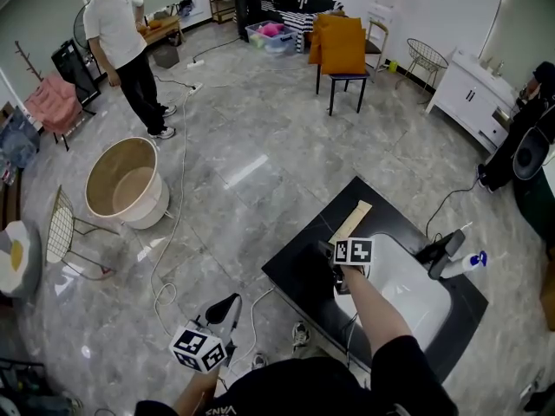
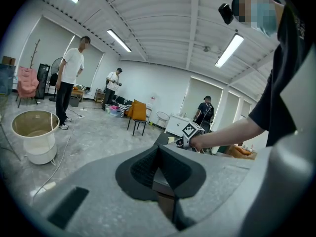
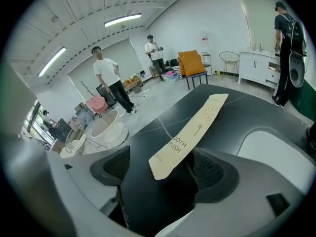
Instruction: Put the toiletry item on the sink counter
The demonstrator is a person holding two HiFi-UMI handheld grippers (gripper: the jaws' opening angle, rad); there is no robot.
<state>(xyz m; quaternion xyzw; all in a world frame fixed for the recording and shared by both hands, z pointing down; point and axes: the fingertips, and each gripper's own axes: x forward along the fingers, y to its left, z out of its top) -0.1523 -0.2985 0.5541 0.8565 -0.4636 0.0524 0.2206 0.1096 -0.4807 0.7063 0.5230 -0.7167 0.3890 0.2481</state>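
Now | black counter (image 1: 299,276), grey floor (image 1: 260,146) | toothbrush packet (image 3: 190,132) flat | right gripper (image 3: 163,171) wide, empty | left gripper (image 2: 159,169) closed

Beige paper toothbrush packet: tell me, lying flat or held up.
Lying flat: the beige paper toothbrush packet rests on the black sink counter, unclamped.

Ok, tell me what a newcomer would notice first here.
The tan toothbrush packet lies flat on the black counter, its near end between the right gripper's open jaws. A white sink is set into the counter beside it. Farther off, a big beige tub stands on the grey floor, and an orange-draped chair stands at the far end of the room.
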